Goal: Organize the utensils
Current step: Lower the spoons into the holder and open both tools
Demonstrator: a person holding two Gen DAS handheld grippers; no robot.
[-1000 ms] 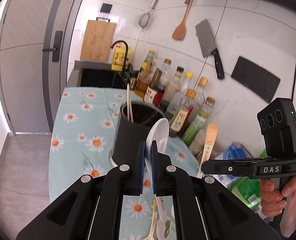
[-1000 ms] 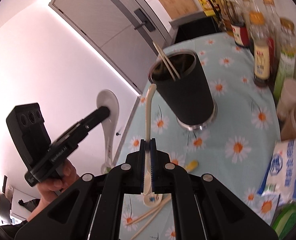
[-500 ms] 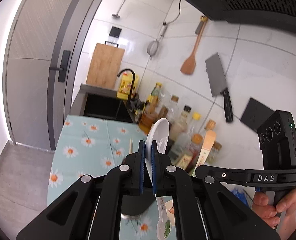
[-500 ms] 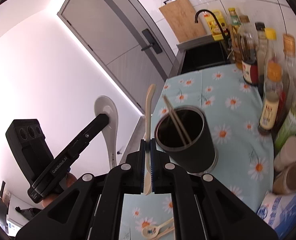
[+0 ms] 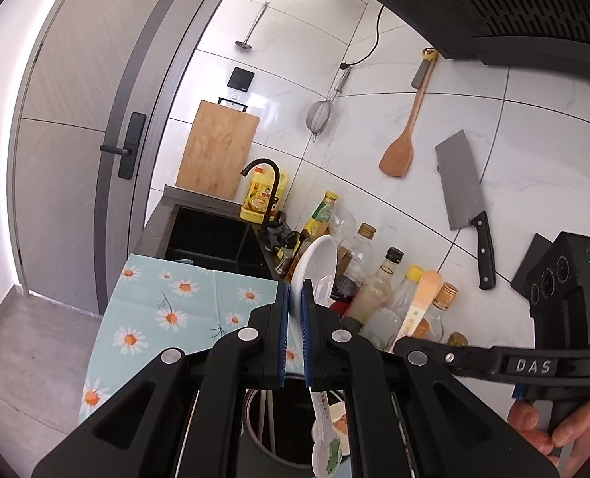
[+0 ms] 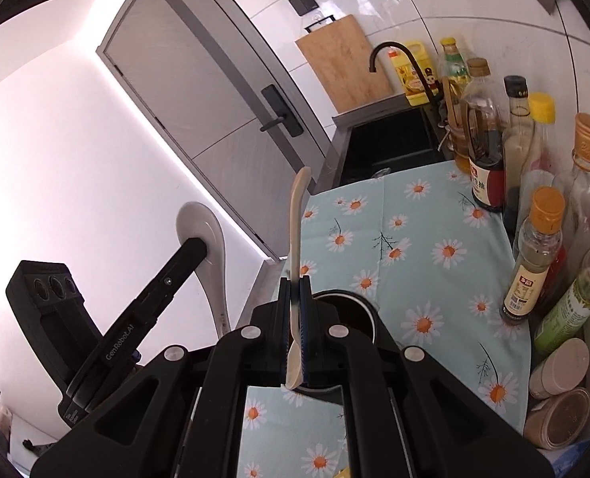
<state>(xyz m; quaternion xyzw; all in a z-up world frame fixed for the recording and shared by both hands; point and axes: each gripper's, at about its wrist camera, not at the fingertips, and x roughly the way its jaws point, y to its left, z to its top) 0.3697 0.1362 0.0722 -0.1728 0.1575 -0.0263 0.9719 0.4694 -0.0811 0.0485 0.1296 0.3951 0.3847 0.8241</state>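
- Step: insertion. Left gripper (image 5: 294, 338) clamps white spoon (image 5: 315, 275); right gripper (image 6: 295, 334) clamps beige spoon (image 6: 297, 235), both above cup (image 6: 351, 310), frame bottom.
- Next: probably lower handles into cup, then part the fingers.

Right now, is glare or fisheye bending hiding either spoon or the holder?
Left wrist view: even light, white spoon sharp, tile lines bowed, utensil holder mostly behind the left gripper. Right wrist view: wall at left blown out, beige spoon clear in the right gripper.

Utensil holder (image 6: 345, 310) on daisy tablecloth (image 6: 422, 247); bottles (image 6: 534, 263) along its right edge by the wall; sink (image 6: 390, 139) behind; cutting board (image 6: 343, 63) behind sink.
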